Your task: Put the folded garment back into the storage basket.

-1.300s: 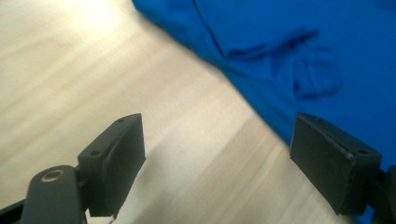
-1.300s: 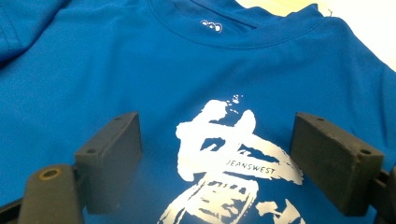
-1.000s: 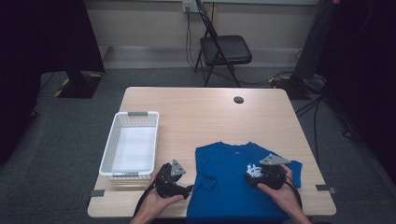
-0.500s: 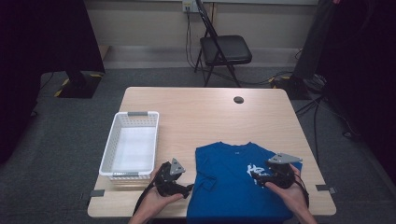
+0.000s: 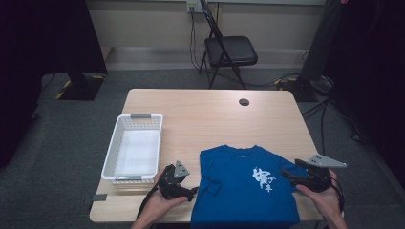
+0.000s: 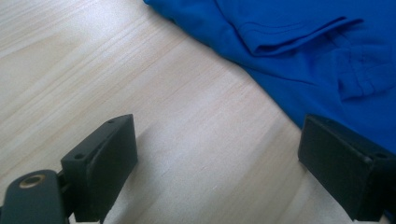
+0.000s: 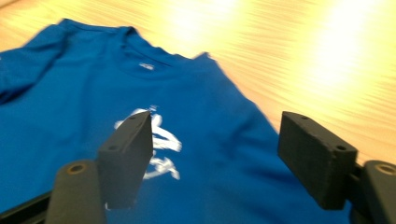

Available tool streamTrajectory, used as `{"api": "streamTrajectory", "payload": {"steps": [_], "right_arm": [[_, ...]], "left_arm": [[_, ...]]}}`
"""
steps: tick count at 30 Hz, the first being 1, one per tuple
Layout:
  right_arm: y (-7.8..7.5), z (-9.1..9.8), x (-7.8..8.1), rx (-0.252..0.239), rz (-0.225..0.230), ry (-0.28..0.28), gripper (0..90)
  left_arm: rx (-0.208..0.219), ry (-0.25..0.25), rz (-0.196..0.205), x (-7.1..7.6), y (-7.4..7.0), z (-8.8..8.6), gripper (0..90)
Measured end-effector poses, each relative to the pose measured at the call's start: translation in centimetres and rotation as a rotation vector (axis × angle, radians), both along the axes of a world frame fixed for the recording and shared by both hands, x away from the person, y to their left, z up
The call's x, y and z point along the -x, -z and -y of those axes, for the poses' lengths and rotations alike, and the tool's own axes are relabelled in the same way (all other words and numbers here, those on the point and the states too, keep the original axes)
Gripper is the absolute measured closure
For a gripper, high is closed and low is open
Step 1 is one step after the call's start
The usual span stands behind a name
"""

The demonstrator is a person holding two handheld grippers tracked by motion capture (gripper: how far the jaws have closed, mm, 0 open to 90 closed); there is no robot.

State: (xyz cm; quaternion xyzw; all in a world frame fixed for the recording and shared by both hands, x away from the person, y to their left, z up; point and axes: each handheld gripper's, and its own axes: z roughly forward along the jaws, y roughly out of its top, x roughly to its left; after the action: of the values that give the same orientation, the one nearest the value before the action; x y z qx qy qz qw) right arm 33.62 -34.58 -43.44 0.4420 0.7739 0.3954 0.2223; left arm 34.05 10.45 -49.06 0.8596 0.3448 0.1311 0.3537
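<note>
Right gripper (image 5: 291, 175) moved out to the table's right edge, jaws just narrowing, nothing between them. Left gripper (image 5: 191, 193) wide, empty. Blue shirt (image 5: 243, 191) at near edge, hem cut off; right gripper view blurred.

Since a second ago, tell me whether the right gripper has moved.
Yes. The right gripper has shifted rightward off the shirt's white print, toward the table's right edge.

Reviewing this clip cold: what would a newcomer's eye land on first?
The blue T-shirt with a white print, spread flat at the table's near edge. A gripper flanks it on each side, the left gripper at its folded-in sleeve and the right gripper at the other edge, both with jaws open and empty. A white basket sits left of the shirt.
</note>
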Motion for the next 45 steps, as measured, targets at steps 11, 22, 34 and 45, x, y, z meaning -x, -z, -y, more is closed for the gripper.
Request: {"api": "streamTrajectory", "payload": {"steps": [11, 22, 34, 45], "right_arm": [[2.0, 2.1, -0.7, 0.082, -0.060, 0.065, 40.7], [3.4, 4.4, -1.8, 0.116, -0.085, 0.128, 42.2], [4.5, 5.1, -2.4, 0.107, -0.145, 0.142, 49.6], [4.4, 4.3, -2.3, 0.111, -0.141, 0.126, 80.6]], "left_arm": [[0.001, 0.014, 0.001, -0.1, 0.0, -0.1, 10.7], [0.008, 0.009, 0.005, -0.2, 0.1, 0.0, 9.4], [0.007, 0.009, 0.004, -0.2, 0.1, 0.0, 9.4], [0.007, 0.009, 0.007, -0.2, 0.1, 0.0, 9.4]]}}
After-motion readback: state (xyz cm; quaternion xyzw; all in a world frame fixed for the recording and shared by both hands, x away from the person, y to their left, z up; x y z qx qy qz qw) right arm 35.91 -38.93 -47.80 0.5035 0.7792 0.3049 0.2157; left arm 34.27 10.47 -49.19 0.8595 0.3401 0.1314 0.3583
